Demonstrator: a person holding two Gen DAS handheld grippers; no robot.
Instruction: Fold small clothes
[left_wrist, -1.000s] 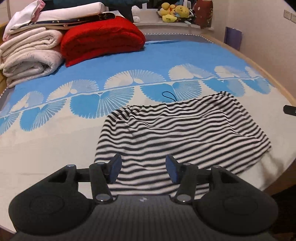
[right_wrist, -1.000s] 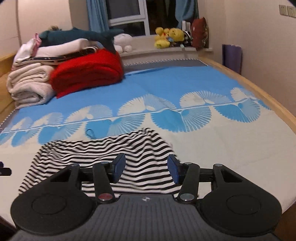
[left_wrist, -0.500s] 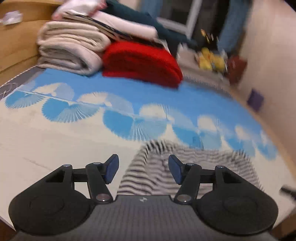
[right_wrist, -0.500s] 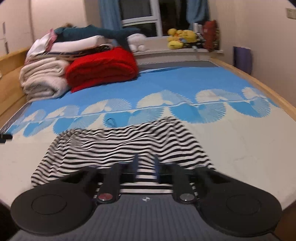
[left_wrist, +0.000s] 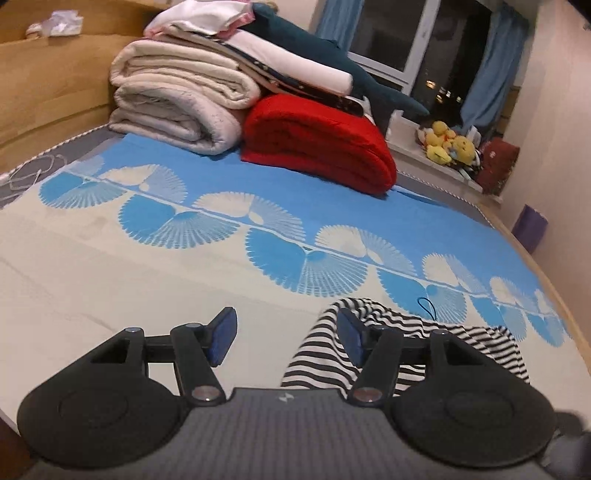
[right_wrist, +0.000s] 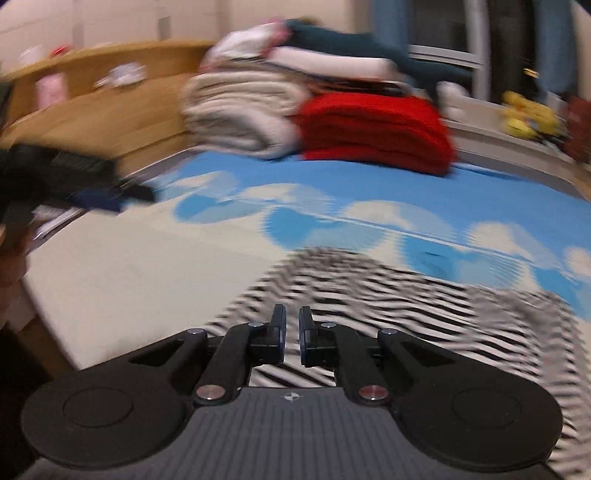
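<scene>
A black-and-white striped garment (left_wrist: 325, 354) lies on the bed near its front edge. In the left wrist view my left gripper (left_wrist: 286, 334) is open and empty, with the garment's left end under its right finger. In the blurred right wrist view the garment (right_wrist: 388, 295) spreads ahead and to the right. My right gripper (right_wrist: 291, 332) is shut on the garment's near edge, with striped cloth between the pads. The left gripper (right_wrist: 92, 192) shows at the far left of that view, above the bed.
The bed has a blue and cream fan-pattern cover (left_wrist: 258, 236). Folded cream blankets (left_wrist: 177, 107) and a red blanket (left_wrist: 317, 144) are stacked at the back. A wooden headboard (left_wrist: 44, 85) stands left. Plush toys (left_wrist: 448, 146) sit on the window sill.
My right gripper has shut on the garment's near edge and swung left. My left gripper has moved off the garment to its left end and stays open.
</scene>
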